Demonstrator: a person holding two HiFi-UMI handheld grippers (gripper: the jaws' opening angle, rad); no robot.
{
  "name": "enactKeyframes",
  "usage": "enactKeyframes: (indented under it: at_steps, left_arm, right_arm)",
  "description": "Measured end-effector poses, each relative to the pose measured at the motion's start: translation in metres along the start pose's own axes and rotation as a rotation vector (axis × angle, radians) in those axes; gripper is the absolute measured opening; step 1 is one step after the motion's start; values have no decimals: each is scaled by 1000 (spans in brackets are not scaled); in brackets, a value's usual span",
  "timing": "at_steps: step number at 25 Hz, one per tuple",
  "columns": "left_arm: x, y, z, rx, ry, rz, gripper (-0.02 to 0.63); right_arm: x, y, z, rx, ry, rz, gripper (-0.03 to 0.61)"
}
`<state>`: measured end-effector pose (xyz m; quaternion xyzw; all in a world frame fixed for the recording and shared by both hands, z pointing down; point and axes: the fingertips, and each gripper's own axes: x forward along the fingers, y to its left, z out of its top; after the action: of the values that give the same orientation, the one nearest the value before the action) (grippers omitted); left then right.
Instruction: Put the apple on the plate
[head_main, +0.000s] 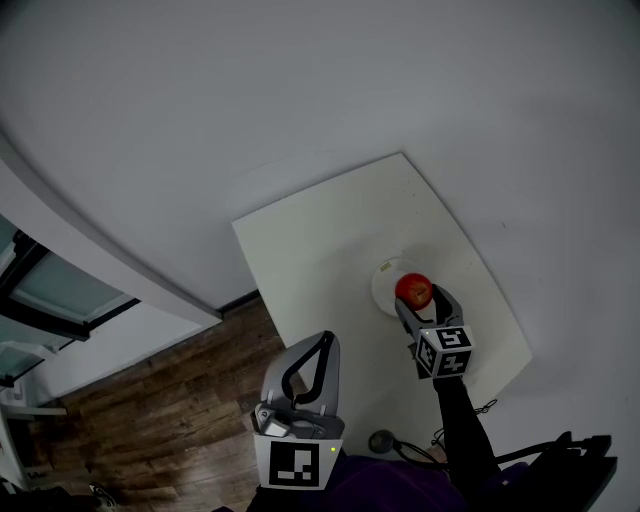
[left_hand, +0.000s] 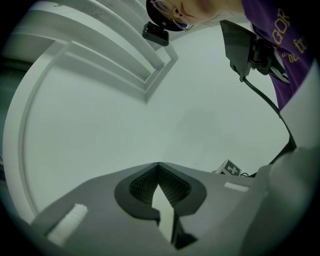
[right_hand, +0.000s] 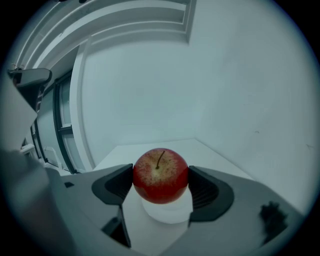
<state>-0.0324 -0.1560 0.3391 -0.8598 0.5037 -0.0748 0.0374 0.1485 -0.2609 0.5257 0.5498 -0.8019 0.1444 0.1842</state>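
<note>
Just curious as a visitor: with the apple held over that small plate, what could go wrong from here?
1. The right gripper clamps the apple; whether it touches the plate is unclear, so opening early might drop it.
2. The plate looks barely wider than the apple, so an off-centre release could roll it onto the table.

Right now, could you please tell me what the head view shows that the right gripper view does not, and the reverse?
Only the head view: the left gripper, shut and empty, by the edge of the table, and the wooden floor. Only the right gripper view: the right gripper with its jaws pressed against both sides of the apple, and the stem pointing up. Both: the red apple held over the white plate on the table.
</note>
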Motion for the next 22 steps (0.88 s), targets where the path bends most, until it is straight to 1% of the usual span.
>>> enactKeyframes:
  at_steps: [3,6,13,18,22]
  left_arm:
    - [5,0,-1,8,-13,-5,6]
    - [10,1,-8,10,-4,-9,6]
    - [6,6,-9,30,11,6,6]
    - [4,9,-15,2,37,21,6]
    - [4,7,-13,14,21,17,6]
  right_arm:
    - [7,-2,-8,4,15,1,353]
    - [17,-5,-18,4,38,3,353]
    - [22,-6,-32,-1,75,-1,353]
    - [26,-10,-37,-2,90,-6,353]
    - [26,-11,-40,-2,98,-5,353]
